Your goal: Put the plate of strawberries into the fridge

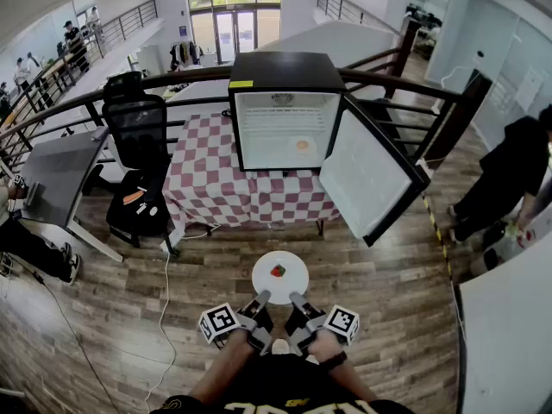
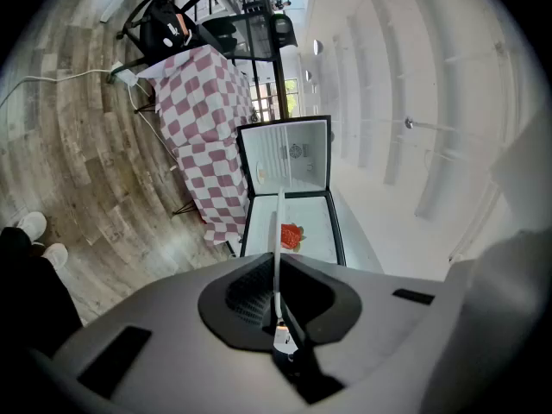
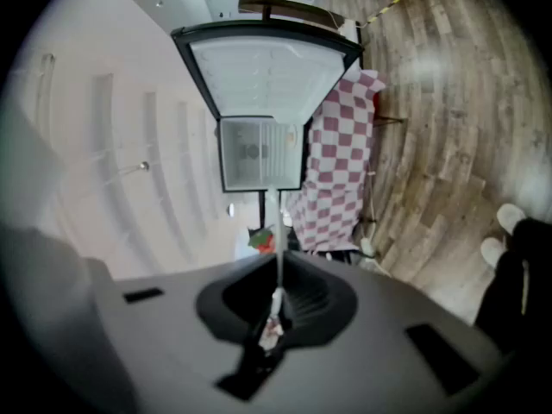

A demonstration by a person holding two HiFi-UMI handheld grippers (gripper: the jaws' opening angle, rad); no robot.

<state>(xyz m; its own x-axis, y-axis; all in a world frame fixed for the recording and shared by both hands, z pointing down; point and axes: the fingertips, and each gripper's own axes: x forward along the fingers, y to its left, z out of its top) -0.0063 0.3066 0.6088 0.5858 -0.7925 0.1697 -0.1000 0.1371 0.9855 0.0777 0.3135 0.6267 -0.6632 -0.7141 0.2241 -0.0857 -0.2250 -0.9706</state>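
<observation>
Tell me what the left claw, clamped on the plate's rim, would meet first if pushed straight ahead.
Probably the open black mini fridge; its white interior lies ahead of the left claw and its round white plate, nothing between, though depth is unclear.

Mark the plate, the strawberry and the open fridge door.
plate (image 1: 295, 285), head view, bare white surface right of centre.
strawberry (image 1: 278, 271), head view, its red middle.
fridge door (image 1: 362, 172), head view, white inner panel.

The table, seemingly draped in checked cloth, bears the open fridge.
</observation>
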